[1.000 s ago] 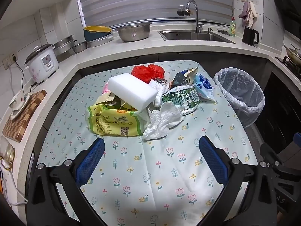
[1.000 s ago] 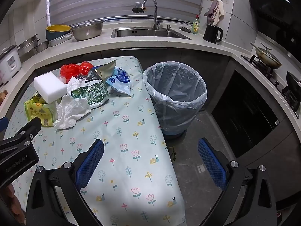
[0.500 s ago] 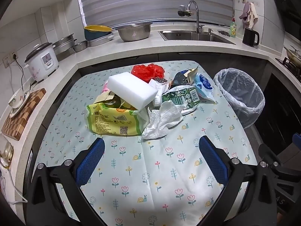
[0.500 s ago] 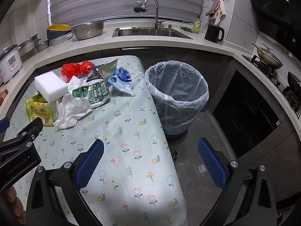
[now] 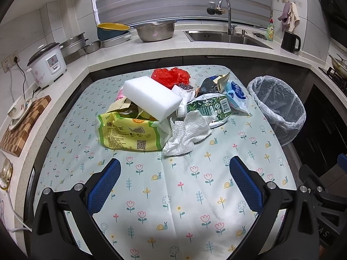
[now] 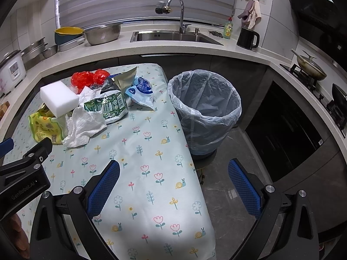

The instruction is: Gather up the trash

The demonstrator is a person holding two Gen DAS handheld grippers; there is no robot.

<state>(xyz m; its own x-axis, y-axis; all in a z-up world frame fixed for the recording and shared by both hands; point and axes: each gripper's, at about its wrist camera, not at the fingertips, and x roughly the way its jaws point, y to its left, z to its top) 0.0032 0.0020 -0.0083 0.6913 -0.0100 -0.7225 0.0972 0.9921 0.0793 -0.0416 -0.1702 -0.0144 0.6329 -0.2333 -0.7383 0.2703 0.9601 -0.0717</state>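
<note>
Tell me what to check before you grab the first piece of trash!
1. Left gripper open, holding nothing: ok.
2. Right gripper open, holding nothing: ok.
3. Trash bin lined with a bag, standing upright beside the table: ok.
4. Crumpled paper towel nearest the left gripper, nothing lying on it: ok.
5. White foam block resting on the yellow wrapper, may slip: not ok.

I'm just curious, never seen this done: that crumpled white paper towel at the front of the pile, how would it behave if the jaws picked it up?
The crumpled paper towel looks thin and creased, so probably floppy and very light. It would likely squash flat and dangle, not slip.
</note>
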